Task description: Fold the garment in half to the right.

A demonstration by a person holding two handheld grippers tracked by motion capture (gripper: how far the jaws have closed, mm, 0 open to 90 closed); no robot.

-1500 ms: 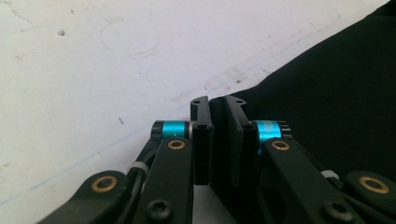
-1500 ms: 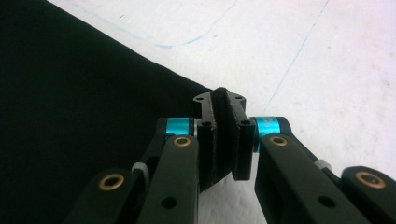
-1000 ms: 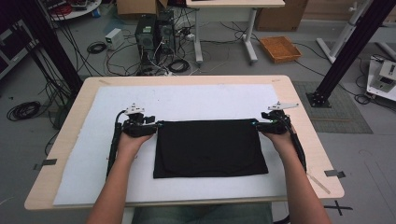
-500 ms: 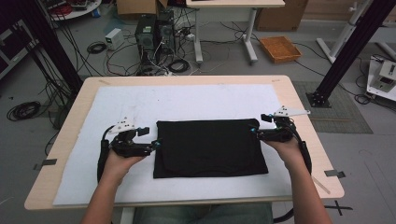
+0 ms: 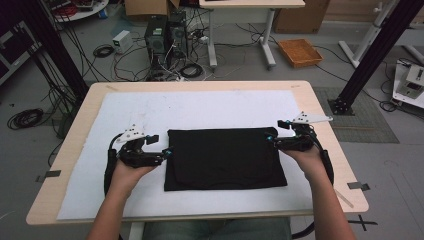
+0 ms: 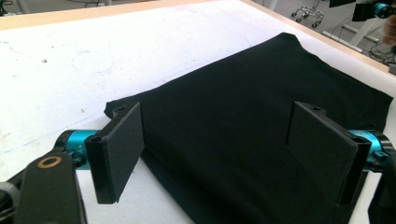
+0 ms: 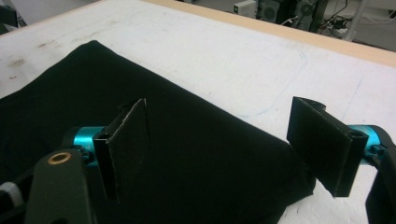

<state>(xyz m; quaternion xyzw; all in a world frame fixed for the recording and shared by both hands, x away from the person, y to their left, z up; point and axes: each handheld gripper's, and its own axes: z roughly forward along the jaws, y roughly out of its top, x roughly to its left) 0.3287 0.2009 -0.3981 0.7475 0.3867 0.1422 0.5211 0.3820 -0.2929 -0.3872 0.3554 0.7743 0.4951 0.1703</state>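
Cloth [image 5: 224,157], black, folded flat into a neat rectangle on white sheet [image 5: 200,107]; both grippers' jaws just opened wide, empty.

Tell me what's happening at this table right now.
A person is working on a folded black cloth that lies flat on a white sheet on the wooden table, using a hand-held gripper in each hand. The left gripper sits at the cloth's left edge and the right gripper at its right edge. Both have just been opening; their jaws stand wide apart and hold nothing, with the cloth resting on the sheet.
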